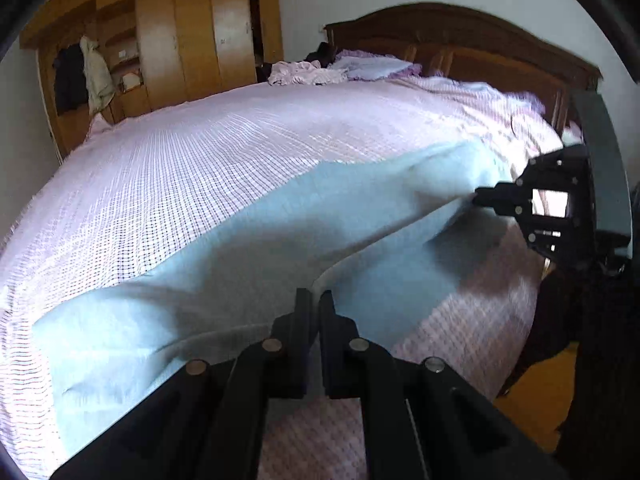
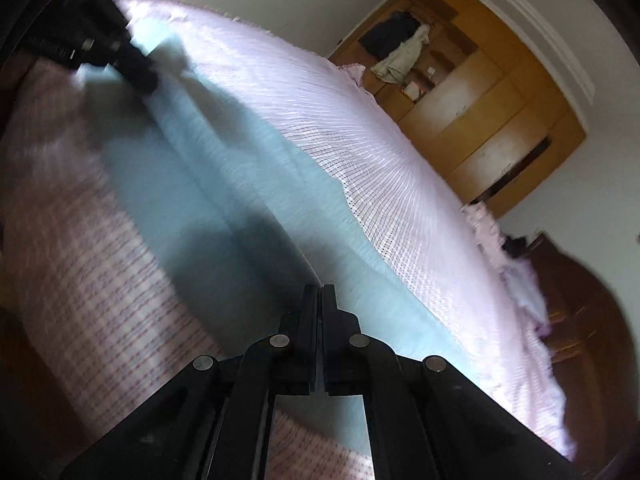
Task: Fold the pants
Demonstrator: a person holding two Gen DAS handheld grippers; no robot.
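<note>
pants [image 1: 240, 248]: 1 | claws: 2 (left claw [image 1: 316, 300], right claw [image 2: 319, 294]) | bed [image 1: 200, 140]: 1 | wardrobe [image 1: 180, 40]: 1

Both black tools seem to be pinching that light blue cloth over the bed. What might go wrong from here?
1. Each tool grips only a thin edge of the light blue pants: the left tool and the right tool. The fabric might slip out mid-fold.
2. The pants sag between the two grips, so the fold may land creased or uneven on the checked bedsheet.
3. The pictures are blurred, which suggests fast motion; a quick swing may leave the edges misaligned.
</note>
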